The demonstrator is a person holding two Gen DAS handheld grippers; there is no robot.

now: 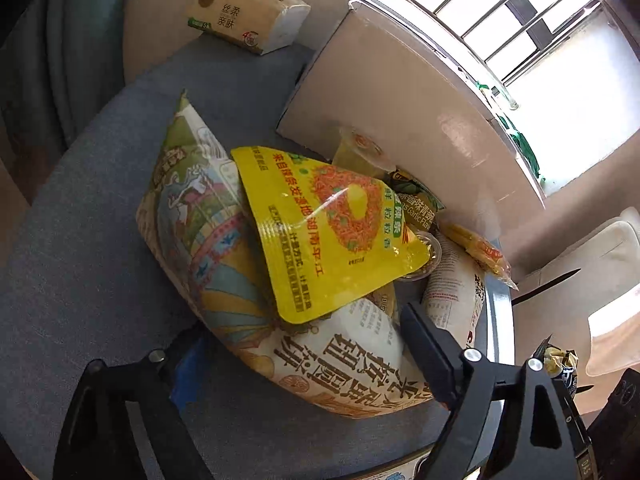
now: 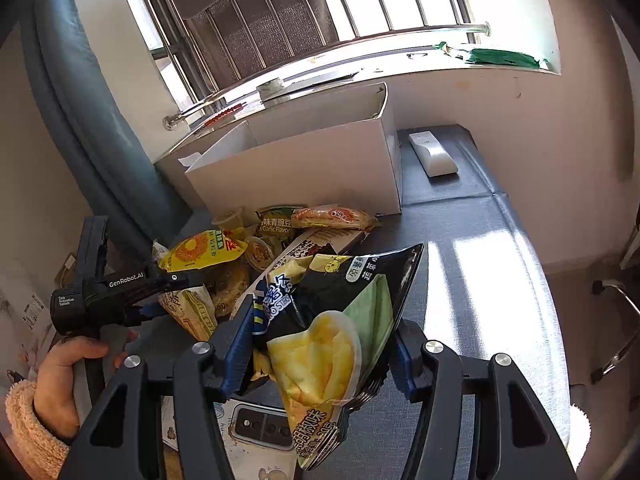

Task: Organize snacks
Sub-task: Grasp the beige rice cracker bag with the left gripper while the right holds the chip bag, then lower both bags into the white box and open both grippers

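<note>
Currently the right gripper is pinching a crinkly black-and-yellow chip bag between its blue-padded fingers, holding it at the lower centre of the right wrist frame, lifted clear of the grey fabric surface. Behind it, at mid-frame, the remaining snacks are lying in a heap just in front of an open white cardboard box. A white remote-like device is resting to the right of the box.

In the left wrist frame, the left gripper is reaching in from the bottom edge with its jaws spread wide around the lower end of a large pale illustrated snack bag, apparently not yet clamping it. A glossy yellow flat pouch is lying across that bag, and a wrapped tissue pack is sitting at the upper left.

The step in hand appears to be carrying the chip bag toward the box. The next move probably calls for lifting it over the near wall and releasing inside, while the left gripper would need to close on its bag without dragging the yellow pouch off.
</note>
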